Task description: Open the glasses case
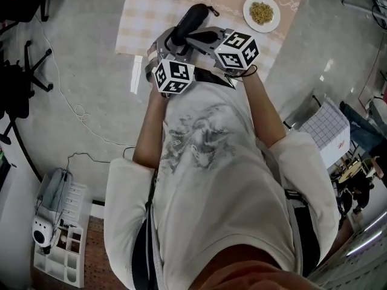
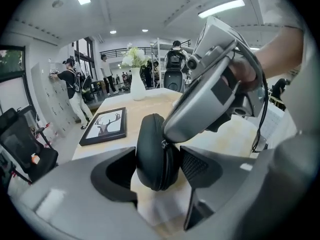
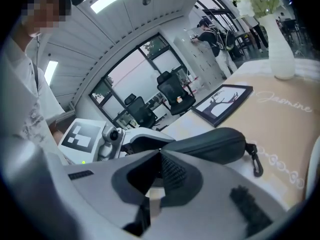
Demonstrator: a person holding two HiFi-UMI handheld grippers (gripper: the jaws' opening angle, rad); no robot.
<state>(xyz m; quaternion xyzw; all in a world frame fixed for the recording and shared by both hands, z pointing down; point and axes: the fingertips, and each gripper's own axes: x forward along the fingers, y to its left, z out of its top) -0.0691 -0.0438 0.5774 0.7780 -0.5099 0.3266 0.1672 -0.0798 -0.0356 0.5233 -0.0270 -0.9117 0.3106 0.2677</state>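
- Grey left gripper (image 2: 159, 168): released, jaws spread wide. The rounded near end of the black glasses case (image 2: 155, 149) stands between them. I cannot tell whether either pad touches it.
- Right gripper (image 3: 161, 156): jaws clenched together, tips set against the zip seam on that same end of the case. I cannot tell whether a zip tab is pinched.
- In the left gripper view, the right gripper comes onto the case from above and from the right, over the left gripper's right jaw.
- Marker cubes (image 1: 174, 76) (image 1: 237, 49): on the person's side of the case, close together.
- Case: still zipped shut, lying on the cloth-covered table (image 1: 136, 29), long axis running away from the person.
- Clip (image 3: 255, 161): hangs at the far end of the case.
- Framed deer picture (image 2: 105, 125): beyond the case, off to its left, flat on the cloth.
- Plate of food (image 1: 262, 12): right of the case, apart from it.
- White vase (image 2: 137, 84) with pale flowers: well beyond the case, past the picture.
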